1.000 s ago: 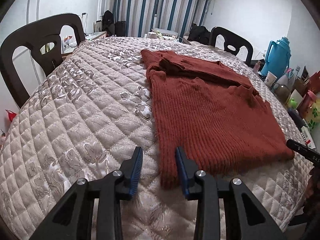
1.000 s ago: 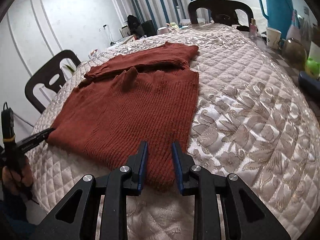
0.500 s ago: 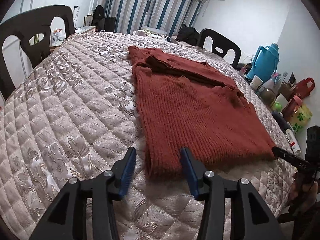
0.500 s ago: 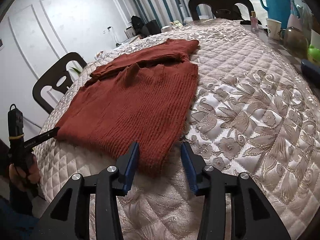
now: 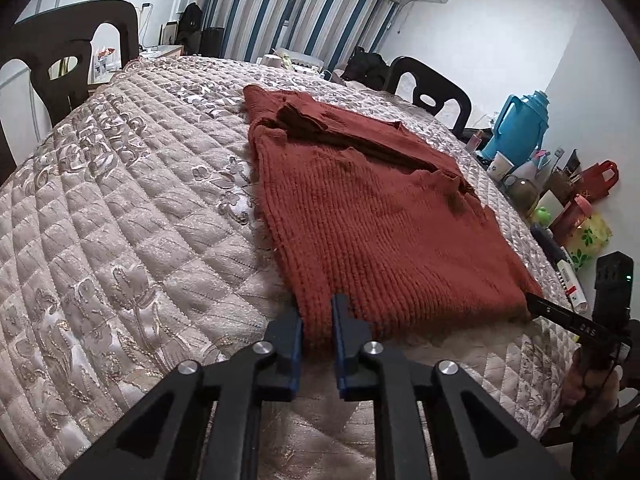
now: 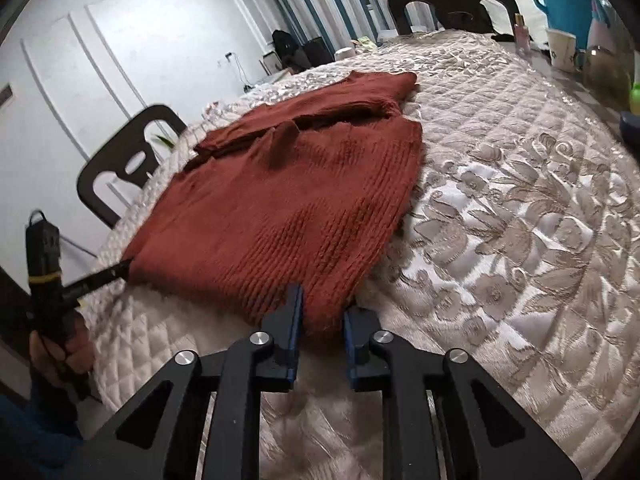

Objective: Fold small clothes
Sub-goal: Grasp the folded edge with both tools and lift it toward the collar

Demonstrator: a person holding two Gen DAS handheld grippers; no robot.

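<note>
A rust-red knitted sweater [image 5: 384, 224] lies flat on a round table covered with a beige quilted cloth [image 5: 120, 220], its sleeves folded across the far part, at about 12 o'clock from the near hem. The left gripper [image 5: 318, 320] is at the near-left corner of the hem, at 6 o'clock in the left wrist view, and its jaws are clenched on this corner; the blue pads press the knit from both sides. The right gripper [image 6: 322, 312] is at the near-right corner of the hem, at 6 o'clock in the right wrist view; its jaws are closing, the corner of the sweater is between them and the pads already touch the fabric. In the left wrist view the other gripper's tip reaches the hem corner at about 4 o'clock, and a hand [image 5: 592, 384] holds its handle. In the right wrist view the other gripper's tip meets the hem at about 9 o'clock, and a hand [image 6: 60, 352] grips its handle below. A dark chair [image 5: 72, 56] stands at 10 o'clock of the table, a blue thermos jug [image 5: 516, 128] at 2 o'clock, near cups and bottles. Striped curtains [image 5: 304, 12] hang behind, at 12 o'clock.
</note>
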